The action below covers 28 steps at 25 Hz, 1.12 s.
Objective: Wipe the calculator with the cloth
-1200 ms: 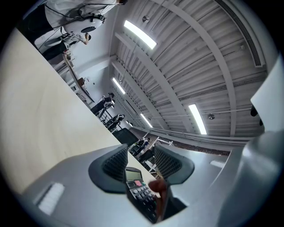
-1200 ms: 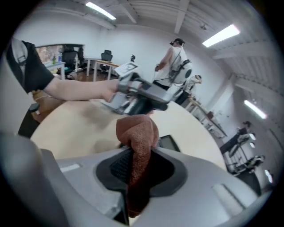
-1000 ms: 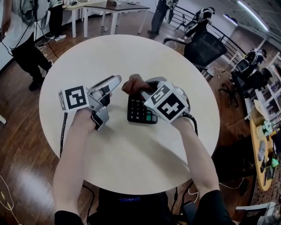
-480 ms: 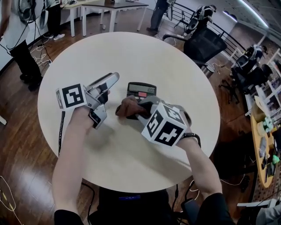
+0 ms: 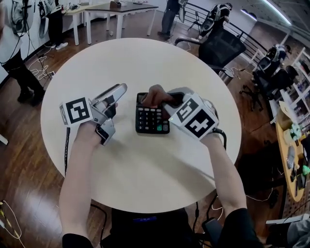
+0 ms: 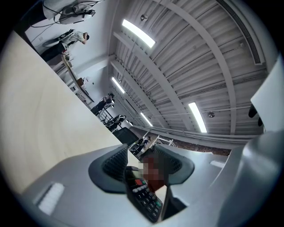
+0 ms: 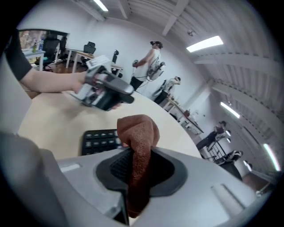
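A black calculator lies flat near the middle of the round white table. My right gripper is shut on a brown cloth, which is bunched over the calculator's far end and hides the display. In the right gripper view the cloth sticks up from between the jaws, with the calculator's keys beyond it. My left gripper hovers just left of the calculator, jaws partly open and empty. The left gripper view shows the calculator beyond its tips.
A black office chair stands beyond the table's far right edge. A person stands at the far left, and tables line the back. A shelf with small items is at the right.
My right gripper dragged the cloth from the calculator's far end to its near edge, then back over the display. The left gripper stayed put.
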Each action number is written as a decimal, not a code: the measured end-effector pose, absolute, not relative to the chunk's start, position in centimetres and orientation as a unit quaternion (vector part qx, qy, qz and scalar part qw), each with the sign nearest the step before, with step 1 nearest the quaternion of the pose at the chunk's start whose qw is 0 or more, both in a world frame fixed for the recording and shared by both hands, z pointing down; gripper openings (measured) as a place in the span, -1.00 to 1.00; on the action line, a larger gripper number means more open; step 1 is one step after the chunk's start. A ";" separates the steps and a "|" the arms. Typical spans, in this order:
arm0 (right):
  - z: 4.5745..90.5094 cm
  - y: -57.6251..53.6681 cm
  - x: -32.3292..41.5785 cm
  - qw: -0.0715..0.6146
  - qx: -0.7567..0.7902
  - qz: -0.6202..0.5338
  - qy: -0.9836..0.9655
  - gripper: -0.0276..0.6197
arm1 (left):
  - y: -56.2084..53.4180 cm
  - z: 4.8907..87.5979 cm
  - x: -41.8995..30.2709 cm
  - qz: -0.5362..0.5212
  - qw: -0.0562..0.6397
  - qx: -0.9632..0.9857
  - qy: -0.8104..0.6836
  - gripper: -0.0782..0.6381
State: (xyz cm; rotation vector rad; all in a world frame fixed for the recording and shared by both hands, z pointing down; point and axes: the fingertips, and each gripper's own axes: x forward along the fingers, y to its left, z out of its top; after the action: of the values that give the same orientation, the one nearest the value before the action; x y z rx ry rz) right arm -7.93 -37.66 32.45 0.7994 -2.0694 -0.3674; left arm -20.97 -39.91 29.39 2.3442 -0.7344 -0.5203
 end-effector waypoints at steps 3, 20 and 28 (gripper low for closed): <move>33.0 -40.8 -8.1 0.428 0.333 -0.139 -0.829 -0.72 | -40.0 29.4 -21.0 -0.198 0.310 0.888 -0.278 -0.28; 37.5 -26.5 -9.0 0.512 0.128 -0.153 -0.836 -0.72 | -39.9 29.3 -20.8 -0.185 0.300 0.894 -0.278 -0.28; 33.6 -39.3 -7.8 0.446 0.310 -0.152 -0.825 -0.72 | -39.8 29.3 -20.7 -0.179 0.297 0.897 -0.276 -0.28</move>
State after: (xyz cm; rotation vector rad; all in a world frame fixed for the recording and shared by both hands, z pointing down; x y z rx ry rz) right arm -7.79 -39.28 33.60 0.7687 -2.0440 -0.3776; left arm -20.68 -39.85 29.31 2.3838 -0.7333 -0.4749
